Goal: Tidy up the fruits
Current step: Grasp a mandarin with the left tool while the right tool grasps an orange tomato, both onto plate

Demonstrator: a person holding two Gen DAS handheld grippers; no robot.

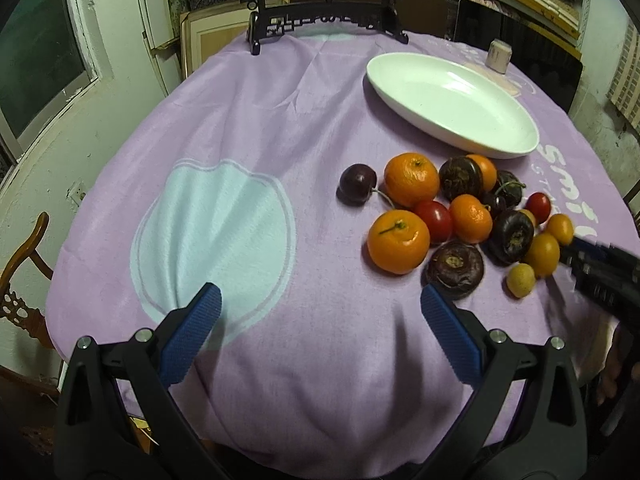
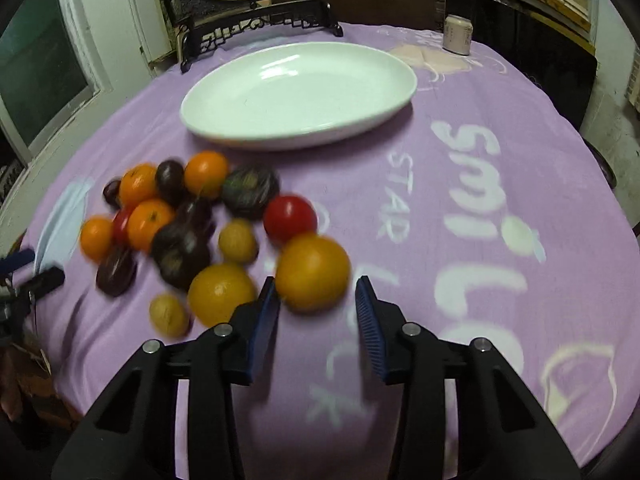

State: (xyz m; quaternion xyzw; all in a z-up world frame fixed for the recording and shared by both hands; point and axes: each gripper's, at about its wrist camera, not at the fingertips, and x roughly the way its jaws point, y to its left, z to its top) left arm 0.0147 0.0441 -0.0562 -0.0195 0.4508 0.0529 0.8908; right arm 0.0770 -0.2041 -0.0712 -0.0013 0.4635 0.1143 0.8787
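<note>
A pile of fruit lies on the purple cloth: mandarins (image 1: pixel 398 246), red tomatoes (image 1: pixel 434 220), dark water chestnuts (image 1: pixel 454 270), a cherry (image 1: pixel 358 183) and small yellow fruits (image 1: pixel 520 280). Behind it stands an empty white oval plate (image 1: pixel 452 104) (image 2: pixel 300 92). My left gripper (image 1: pixel 320 304) hangs wide open over bare cloth, left of the pile, with nothing between its fingers. My right gripper (image 2: pixel 316 300) has its jaws narrowly apart at a yellow-orange fruit (image 2: pixel 312 272). That fruit lies just ahead of the tips; the left pad is close to it, and a gap shows on the right.
A small can (image 2: pixel 458 34) stands at the back right of the table. A dark carved stand (image 1: pixel 328 20) with a round picture sits at the far edge. A wooden chair (image 1: pixel 20 272) is left of the table. The cloth drops off at the near edge.
</note>
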